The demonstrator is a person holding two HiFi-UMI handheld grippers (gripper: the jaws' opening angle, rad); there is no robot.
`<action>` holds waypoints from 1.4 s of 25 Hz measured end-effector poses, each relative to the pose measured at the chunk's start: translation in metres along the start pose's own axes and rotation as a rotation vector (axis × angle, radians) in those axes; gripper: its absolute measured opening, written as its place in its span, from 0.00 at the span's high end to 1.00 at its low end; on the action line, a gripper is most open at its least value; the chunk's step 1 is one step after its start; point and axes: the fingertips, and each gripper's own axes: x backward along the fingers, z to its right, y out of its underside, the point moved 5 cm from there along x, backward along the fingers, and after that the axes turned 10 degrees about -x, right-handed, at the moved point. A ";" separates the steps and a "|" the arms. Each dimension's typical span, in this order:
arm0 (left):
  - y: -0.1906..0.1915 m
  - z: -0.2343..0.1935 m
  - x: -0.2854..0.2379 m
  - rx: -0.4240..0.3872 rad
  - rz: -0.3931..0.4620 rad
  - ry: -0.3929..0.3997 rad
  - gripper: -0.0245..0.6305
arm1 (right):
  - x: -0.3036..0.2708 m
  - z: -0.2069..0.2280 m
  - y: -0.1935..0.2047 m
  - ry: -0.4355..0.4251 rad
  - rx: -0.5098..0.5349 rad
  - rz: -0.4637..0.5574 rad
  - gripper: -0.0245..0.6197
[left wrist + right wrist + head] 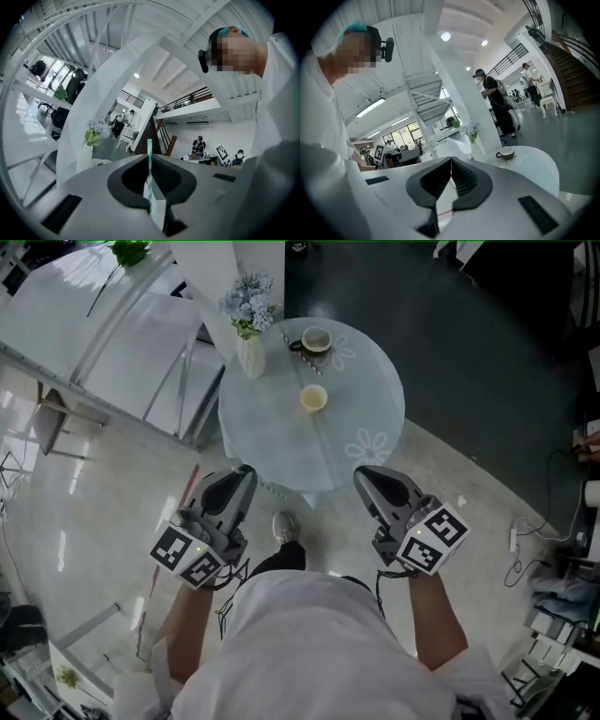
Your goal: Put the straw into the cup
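A small yellow cup (313, 398) stands near the middle of the round glass table (370, 381). My left gripper (242, 480) hovers short of the table's near edge and is shut on a teal-and-white striped straw (149, 171), which stands upright between the pads. In the left gripper view (150, 158) the straw's top rises above the jaws. My right gripper (367, 480) is level with the left one, also short of the table, its jaws shut (451, 163) with nothing between them. In the head view the straw itself is hidden.
A white vase of blue flowers (249, 345) and a mug on a saucer (316, 339) stand at the table's far side; a striped stick lies beside the mug. The person's shoe (284, 526) is under the near edge. Cables and clutter (562, 587) lie at the right.
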 end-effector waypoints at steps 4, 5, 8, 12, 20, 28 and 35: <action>-0.007 -0.031 -0.014 0.002 -0.001 0.018 0.91 | -0.023 0.011 -0.011 0.028 -0.009 0.003 0.93; -0.008 -0.035 -0.016 0.002 -0.001 0.022 0.91 | -0.026 0.012 -0.012 0.032 -0.010 0.004 0.93; -0.009 -0.042 -0.019 0.001 0.000 0.028 0.91 | -0.033 0.013 -0.013 0.036 -0.010 0.003 0.93; -0.011 -0.050 -0.025 0.003 0.001 0.032 0.91 | -0.039 0.017 -0.019 0.045 -0.009 0.004 0.93; -0.017 -0.052 -0.027 0.000 0.013 0.017 0.91 | -0.040 0.021 -0.030 0.053 0.030 -0.007 0.93; -0.009 -0.062 -0.056 0.013 0.006 -0.043 0.91 | -0.055 0.054 -0.037 0.010 0.032 -0.064 0.93; -0.002 -0.073 -0.096 0.021 -0.011 -0.106 0.91 | -0.070 0.099 -0.050 -0.035 0.047 -0.133 0.93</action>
